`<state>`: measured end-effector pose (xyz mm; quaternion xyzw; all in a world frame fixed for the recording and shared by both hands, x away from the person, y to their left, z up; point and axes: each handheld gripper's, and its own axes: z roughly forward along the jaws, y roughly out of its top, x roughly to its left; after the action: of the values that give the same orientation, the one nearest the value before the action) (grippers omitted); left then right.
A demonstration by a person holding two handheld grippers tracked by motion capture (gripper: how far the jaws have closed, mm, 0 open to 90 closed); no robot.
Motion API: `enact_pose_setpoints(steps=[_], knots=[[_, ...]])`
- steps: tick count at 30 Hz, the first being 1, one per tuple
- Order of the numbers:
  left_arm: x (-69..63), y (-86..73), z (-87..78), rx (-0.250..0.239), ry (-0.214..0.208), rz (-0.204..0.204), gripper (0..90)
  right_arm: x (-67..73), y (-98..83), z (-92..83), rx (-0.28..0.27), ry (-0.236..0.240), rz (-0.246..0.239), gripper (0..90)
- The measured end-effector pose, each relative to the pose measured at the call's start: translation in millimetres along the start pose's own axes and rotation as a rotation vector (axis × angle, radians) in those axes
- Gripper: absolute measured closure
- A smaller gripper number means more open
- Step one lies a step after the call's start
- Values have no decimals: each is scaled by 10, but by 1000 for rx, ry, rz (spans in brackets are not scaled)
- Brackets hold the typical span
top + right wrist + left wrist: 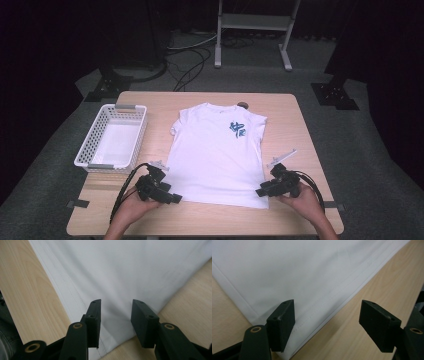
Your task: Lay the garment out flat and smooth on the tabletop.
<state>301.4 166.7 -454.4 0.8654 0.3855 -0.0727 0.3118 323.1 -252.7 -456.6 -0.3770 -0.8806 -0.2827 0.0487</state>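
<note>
Two hands come in from the bottom edge of the high view, each holding one black gripper with a cable looping back from it. One white T-shirt [216, 152] lies flat in the middle of the one wooden table [295, 120], collar toward the far edge, hem toward the person, with a single blue print on its chest. One white basket [112, 138] stands on the table's left side, just beside the shirt's left sleeve and apart from it.

On the person's left, the left hand [131, 207] grips its tool from behind, and the left gripper [172, 198] points inward at the shirt's near left corner. Its own view shows the jaws spread wide: one black pad sits over the stitched hem at that corner, the other over bare wood, and neither presses the cloth, so this gripper is released.

Opposite, the right hand [305, 200] mirrors that pose, with the right gripper [262, 191] aimed inward at the near right corner. Seen along its jaws, they stand apart at a narrower gap above the white fabric near the hem; the cloth lies flat between them, unpinched.
</note>
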Motion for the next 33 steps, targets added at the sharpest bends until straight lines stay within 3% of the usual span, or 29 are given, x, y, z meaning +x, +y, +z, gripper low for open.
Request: enact_pose_setpoints(steps=[13,21,24,26,33], knots=[[-281,-136,56,57,-103,27,289,49,-262,-150,55,28,-18,553],[-331,-177,58,89,-155,34,289,138,-457,-206,55,76,-20,520],[-335,-144,74,105,-167,52,275,147,-466,-218,83,101,-27,485],[-314,-106,90,89,-158,61,257,128,-447,-234,88,109,-21,461],[-191,102,153,-9,-108,81,202,-154,-327,-338,-42,78,86,409]])
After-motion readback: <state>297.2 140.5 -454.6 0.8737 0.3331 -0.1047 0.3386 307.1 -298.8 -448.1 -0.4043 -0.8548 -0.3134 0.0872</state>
